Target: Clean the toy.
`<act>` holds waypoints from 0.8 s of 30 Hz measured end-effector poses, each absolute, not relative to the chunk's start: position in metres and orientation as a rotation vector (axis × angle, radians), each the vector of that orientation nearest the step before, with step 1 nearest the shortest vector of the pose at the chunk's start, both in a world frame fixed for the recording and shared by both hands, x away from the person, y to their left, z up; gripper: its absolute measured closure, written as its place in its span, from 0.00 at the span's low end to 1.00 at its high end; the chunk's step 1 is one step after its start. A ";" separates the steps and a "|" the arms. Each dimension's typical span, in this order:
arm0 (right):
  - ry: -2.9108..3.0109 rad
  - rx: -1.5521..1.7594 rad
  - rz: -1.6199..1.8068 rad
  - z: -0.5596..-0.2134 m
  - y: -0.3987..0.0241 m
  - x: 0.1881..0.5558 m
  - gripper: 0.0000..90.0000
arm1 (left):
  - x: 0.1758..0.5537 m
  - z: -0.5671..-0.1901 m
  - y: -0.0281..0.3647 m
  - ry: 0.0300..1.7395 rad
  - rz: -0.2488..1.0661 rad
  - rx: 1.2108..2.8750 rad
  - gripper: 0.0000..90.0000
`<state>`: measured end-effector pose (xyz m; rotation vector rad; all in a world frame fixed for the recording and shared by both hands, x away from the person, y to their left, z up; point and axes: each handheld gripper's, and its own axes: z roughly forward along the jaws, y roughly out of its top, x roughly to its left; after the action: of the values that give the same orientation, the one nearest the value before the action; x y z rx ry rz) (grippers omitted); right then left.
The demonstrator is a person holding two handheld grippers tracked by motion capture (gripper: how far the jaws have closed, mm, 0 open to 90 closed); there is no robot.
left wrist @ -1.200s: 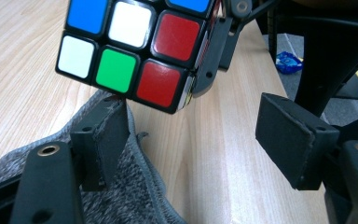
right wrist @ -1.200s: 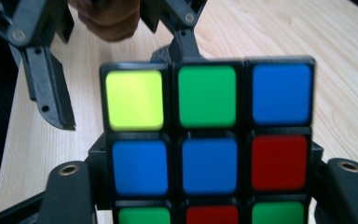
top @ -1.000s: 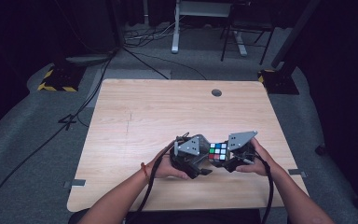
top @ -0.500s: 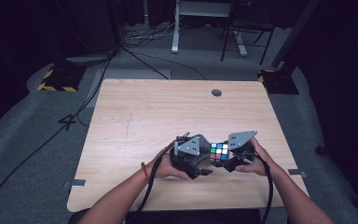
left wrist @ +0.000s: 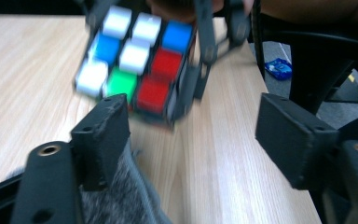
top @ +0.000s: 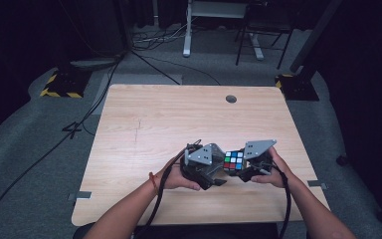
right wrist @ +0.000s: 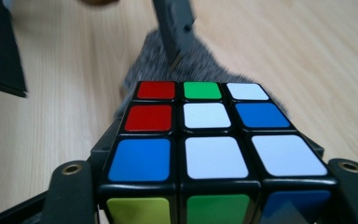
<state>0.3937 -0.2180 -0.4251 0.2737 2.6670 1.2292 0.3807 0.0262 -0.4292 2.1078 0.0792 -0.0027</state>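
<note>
Currently puzzle cube [right wrist: 213, 154] clamped in right tool [top: 248, 167], above table [top: 179, 114] near front edge. Left tool [left wrist: 191, 135] released, one jaw at cube's corner (grey cloth under it). Risk: careless twist pops cube loose, drops it.

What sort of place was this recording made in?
Probably a lab or studio set up for recording: a bare wooden table on grey carpet, dark surroundings, loose cables on the floor, and yellow-black striped stand bases beside the table.

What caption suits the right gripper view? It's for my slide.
Right claw grips a scrambled puzzle cube above the wooden table.
</note>
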 end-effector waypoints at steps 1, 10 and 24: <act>2.658 0.273 1.247 -0.423 -0.220 0.394 0.37 | 0.382 -0.430 0.026 0.084 -0.013 2.105 0.27; 2.593 0.326 1.345 -0.416 -0.226 0.394 0.37 | 0.391 -0.445 0.028 0.126 0.176 2.280 0.22; 2.569 0.362 1.379 -0.418 -0.236 0.396 0.37 | 0.436 -0.483 0.053 0.459 0.095 2.426 0.36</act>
<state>0.3958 -0.2365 -0.4181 0.3616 2.5692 1.3793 0.4357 0.0531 -0.4833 2.4264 0.4594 0.0947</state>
